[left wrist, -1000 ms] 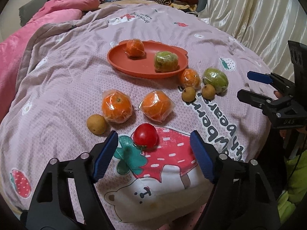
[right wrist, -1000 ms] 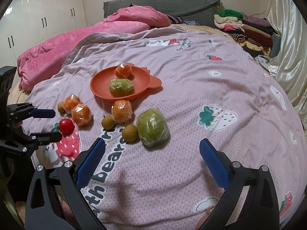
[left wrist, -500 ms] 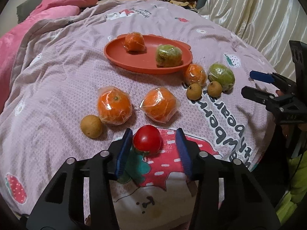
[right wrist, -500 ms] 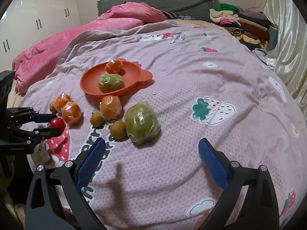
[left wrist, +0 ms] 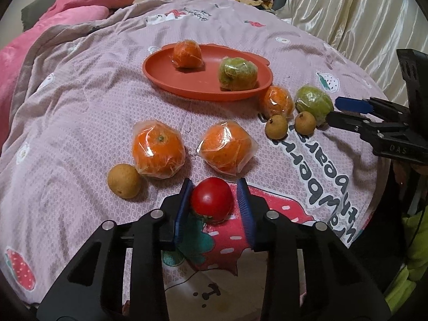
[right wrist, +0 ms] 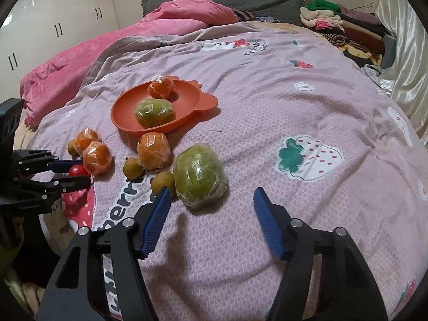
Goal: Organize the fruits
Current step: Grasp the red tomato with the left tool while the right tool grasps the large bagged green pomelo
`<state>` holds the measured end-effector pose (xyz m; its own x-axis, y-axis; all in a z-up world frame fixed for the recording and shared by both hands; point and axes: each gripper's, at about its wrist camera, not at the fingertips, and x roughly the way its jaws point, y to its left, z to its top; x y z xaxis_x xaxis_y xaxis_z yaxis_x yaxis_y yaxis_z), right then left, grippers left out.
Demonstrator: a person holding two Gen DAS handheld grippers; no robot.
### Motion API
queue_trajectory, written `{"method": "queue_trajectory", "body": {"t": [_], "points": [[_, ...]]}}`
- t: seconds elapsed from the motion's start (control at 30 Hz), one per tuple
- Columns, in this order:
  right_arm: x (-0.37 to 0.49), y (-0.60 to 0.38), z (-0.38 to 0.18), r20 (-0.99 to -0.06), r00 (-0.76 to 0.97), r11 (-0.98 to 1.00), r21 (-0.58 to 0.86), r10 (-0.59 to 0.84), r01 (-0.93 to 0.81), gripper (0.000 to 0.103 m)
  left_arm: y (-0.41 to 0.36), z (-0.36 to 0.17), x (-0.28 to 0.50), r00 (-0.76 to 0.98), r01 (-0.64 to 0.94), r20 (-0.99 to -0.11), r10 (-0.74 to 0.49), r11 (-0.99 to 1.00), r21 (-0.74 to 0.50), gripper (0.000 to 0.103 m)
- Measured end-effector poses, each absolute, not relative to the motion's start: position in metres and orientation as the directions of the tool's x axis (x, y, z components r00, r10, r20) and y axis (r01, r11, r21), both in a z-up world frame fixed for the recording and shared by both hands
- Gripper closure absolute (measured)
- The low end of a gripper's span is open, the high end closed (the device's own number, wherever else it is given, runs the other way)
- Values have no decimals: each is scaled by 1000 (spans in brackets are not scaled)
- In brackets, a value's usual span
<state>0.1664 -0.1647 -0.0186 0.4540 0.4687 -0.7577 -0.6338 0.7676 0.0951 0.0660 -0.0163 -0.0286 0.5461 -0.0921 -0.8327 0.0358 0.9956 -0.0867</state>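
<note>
A small red tomato lies on the pink bedspread between the blue pads of my left gripper, whose jaws are closing and pressing its sides. My right gripper is closing too, pads apart. A plastic-wrapped green fruit sits at its fingertips, untouched. An orange plate holds one wrapped orange and one wrapped green fruit. In the right wrist view the left gripper shows at the left edge around the tomato.
Two wrapped oranges and a brown longan lie just beyond the tomato. Another wrapped orange and two longans crowd beside the green fruit. Folded clothes are stacked at the far right, a pink quilt at the back.
My left gripper's jaws have come in from wide apart onto the tomato. My right gripper's jaws have narrowed and have come closer to the green fruit.
</note>
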Motion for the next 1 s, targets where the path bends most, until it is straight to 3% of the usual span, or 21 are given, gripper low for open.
{"method": "queue_trajectory", "body": {"t": [0.43, 0.73, 1.0], "points": [[185, -149, -27, -767, 375, 721, 160, 521, -674, 48, -13, -31, 68, 541, 40, -835, -105, 994, -99, 80], [192, -146, -30, -760, 346, 702, 198, 551, -684, 60, -13, -32, 68, 540, 39, -835, -110, 994, -106, 81], [189, -152, -27, -752, 352, 712, 215, 557, -669, 60, -13, -30, 67, 541, 48, -832, -121, 992, -113, 81]]}}
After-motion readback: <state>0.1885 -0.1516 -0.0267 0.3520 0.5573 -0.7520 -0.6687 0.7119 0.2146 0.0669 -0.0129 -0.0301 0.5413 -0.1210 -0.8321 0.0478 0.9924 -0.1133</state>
